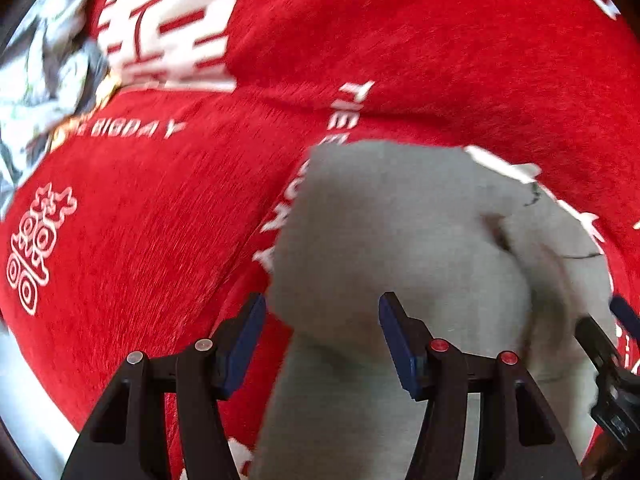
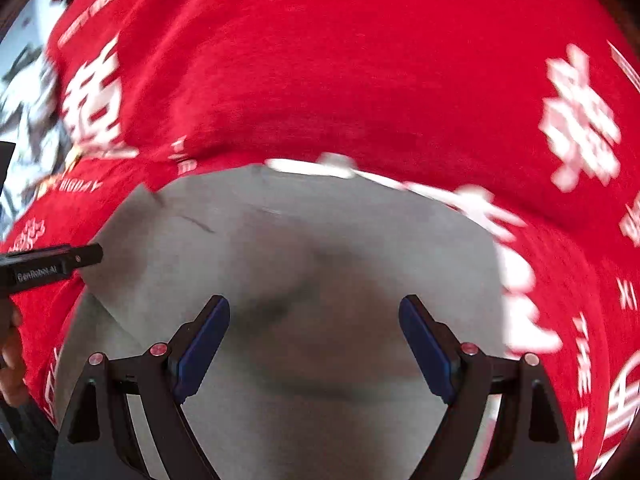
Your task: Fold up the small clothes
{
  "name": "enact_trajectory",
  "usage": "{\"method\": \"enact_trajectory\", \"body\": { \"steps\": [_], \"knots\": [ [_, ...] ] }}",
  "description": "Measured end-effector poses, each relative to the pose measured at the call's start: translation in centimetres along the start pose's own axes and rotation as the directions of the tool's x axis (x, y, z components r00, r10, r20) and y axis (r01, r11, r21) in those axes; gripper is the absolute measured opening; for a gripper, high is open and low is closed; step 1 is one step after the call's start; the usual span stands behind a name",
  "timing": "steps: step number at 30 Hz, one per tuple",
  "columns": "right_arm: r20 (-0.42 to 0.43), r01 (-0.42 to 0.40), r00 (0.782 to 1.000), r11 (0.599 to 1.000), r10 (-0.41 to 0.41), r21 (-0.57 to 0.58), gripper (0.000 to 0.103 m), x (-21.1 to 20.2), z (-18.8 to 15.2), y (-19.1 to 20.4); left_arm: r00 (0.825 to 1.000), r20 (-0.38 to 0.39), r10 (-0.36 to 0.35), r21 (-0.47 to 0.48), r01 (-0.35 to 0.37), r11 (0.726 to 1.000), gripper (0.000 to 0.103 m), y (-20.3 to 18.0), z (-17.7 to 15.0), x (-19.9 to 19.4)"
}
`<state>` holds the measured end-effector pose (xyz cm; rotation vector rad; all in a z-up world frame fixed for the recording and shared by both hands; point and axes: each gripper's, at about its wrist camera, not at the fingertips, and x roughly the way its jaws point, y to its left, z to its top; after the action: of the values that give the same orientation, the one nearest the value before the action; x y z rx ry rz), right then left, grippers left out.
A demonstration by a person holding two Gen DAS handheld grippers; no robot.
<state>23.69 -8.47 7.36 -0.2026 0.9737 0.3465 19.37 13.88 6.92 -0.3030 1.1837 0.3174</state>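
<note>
A small grey garment [image 1: 392, 240] lies on a red cloth with white print [image 1: 168, 208]. It bulges into soft folds and has a white edge at its far side. My left gripper [image 1: 322, 316] is open just above its near left part, nothing between the blue pads. In the right wrist view the same grey garment [image 2: 304, 248] fills the lower middle. My right gripper [image 2: 314, 320] is open over its middle, empty. The left gripper's black finger [image 2: 60, 262] shows at the garment's left edge, and the right gripper's finger [image 1: 600, 344] shows at far right of the left view.
The red cloth [image 2: 340, 80] covers the whole surface around the garment. A grey and white patterned fabric [image 1: 44, 68] lies beyond its far left edge, also seen in the right wrist view [image 2: 28, 120].
</note>
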Motion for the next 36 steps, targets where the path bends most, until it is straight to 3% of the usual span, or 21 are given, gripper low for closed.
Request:
{"method": "enact_trajectory", "body": {
  "steps": [4,5,7,8,9,12,14,17,20,22,24,26,30,32,33,34,36],
  "knots": [
    [-0.126,0.062,0.99,0.997,-0.069,-0.055,0.088,5.7,1.8,3.4,0.999,-0.03,-0.012,0.014,0.012,1.0,0.06,-0.2,-0.6,1.2],
    [-0.167,0.079,0.982,0.995,-0.087,-0.055,0.082,7.0,1.9,3.5,0.999,-0.036,-0.016,0.021,0.016,1.0,0.06,-0.4,-0.9,1.3],
    [-0.147,0.001,0.989,1.0,0.003,0.025,0.058,7.2,1.8,2.1,0.999,-0.034,-0.02,0.033,0.022,0.999,0.06,-0.4,-1.1,1.0],
    [-0.146,-0.018,0.989,0.999,0.025,0.049,0.017,6.8,1.9,1.2,0.999,-0.029,-0.026,0.039,0.027,0.999,0.06,-0.3,-1.0,0.9],
    [-0.137,-0.043,0.989,0.996,0.054,0.081,0.012,6.0,1.9,0.0,0.999,-0.021,-0.036,0.041,0.037,0.998,0.06,-0.4,-0.8,0.8],
    [0.009,-0.087,0.996,0.987,0.086,0.134,0.012,1.7,1.2,-3.6,0.997,-0.011,-0.072,0.041,0.072,0.997,0.06,-1.0,-0.5,0.5],
    [0.064,-0.093,0.994,0.981,0.083,0.171,0.012,-0.2,-0.1,-6.4,0.996,-0.019,-0.082,0.058,0.083,0.995,0.06,-1.9,-0.4,0.5],
    [0.054,-0.164,0.986,0.952,0.156,0.257,0.016,0.1,-2.4,-9.9,0.996,-0.035,-0.087,0.129,0.091,0.988,0.06,-4.8,-0.8,0.8],
    [-0.021,-0.207,0.973,0.91,0.23,0.361,0.039,2.1,-4.8,-12.2,0.999,-0.013,-0.045,0.183,0.047,0.982,0.06,-7.1,-1.2,0.4],
    [0.017,-0.257,0.961,0.872,0.276,0.417,0.049,2.4,-5.8,-13.4,0.998,-0.023,-0.057,0.19,0.06,0.98,0.06,-7.6,-1.1,0.2],
    [0.076,-0.304,0.95,0.832,0.304,0.464,0.069,1.7,-6.5,-14.4,0.997,-0.034,-0.069,0.193,0.075,0.978,0.06,-8.3,-1.0,0.0],
    [0.132,-0.332,0.942,0.794,0.309,0.509,0.077,1.2,-6.5,-15.5,0.998,-0.028,-0.063,0.213,0.067,0.975,0.06,-9.0,-1.0,-0.2],
    [0.176,-0.37,0.925,0.698,0.335,0.613,0.077,1.4,-6.2,-17.7,0.997,-0.025,-0.072,0.275,0.076,0.959,0.06,-11.9,-1.9,-0.2],
    [0.145,-0.347,0.93,0.68,0.338,0.646,0.073,1.9,-6.4,-18.2,0.996,-0.039,-0.077,0.318,0.085,0.944,0.06,-13.5,-2.9,0.2],
    [0.091,-0.323,0.933,0.7,0.348,0.637,0.056,2.2,-6.4,-17.9,0.996,-0.05,-0.073,0.343,0.086,0.935,0.06,-14.3,-3.5,0.7],
    [0.046,-0.306,0.934,0.726,0.355,0.615,0.046,2.5,-6.4,-17.5,0.997,-0.044,-0.062,0.352,0.074,0.933,0.06,-14.7,-3.9,0.8],
    [0.0,-0.282,0.941,0.786,0.338,0.551,0.027,2.1,-6.3,-16.7,0.999,-0.007,-0.052,0.366,0.051,0.929,0.07,-15.4,-4.6,0.7]
  ]
}}
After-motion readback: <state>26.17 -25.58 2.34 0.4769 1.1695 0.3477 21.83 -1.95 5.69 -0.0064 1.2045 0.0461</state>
